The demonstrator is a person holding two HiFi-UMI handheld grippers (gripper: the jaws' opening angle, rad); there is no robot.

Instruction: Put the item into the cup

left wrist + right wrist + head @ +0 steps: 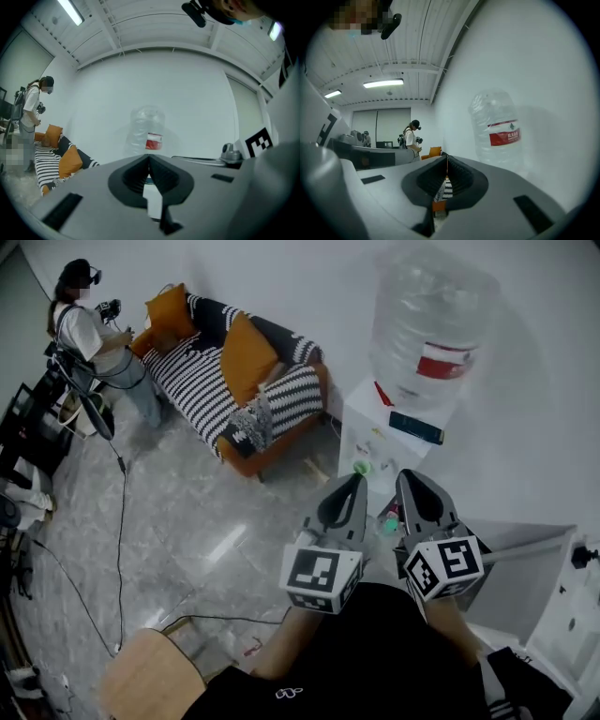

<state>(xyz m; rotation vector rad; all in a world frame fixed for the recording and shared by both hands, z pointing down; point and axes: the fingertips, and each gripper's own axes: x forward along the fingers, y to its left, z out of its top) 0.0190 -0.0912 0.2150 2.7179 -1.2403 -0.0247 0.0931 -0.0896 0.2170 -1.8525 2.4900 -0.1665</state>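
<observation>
In the head view both grippers are held close to the person's body and point at a white water dispenser (380, 442). My left gripper (353, 480) has its jaws together with nothing between them; in its own view the tips (149, 157) meet in a closed line. My right gripper (407, 476) is likewise shut and empty, its tips (447, 157) touching. A small green thing (362, 467) sits on the dispenser's front and another (388, 521) shows between the two grippers. I cannot tell whether either is the cup or the item.
A large clear water bottle (431, 324) tops the dispenser. A striped sofa with orange cushions (234, 371) stands at the back, and a person (89, 334) stands beside it. A round wooden stool (150, 676) and a floor cable (120, 521) lie to the left. White furniture (562, 610) stands to the right.
</observation>
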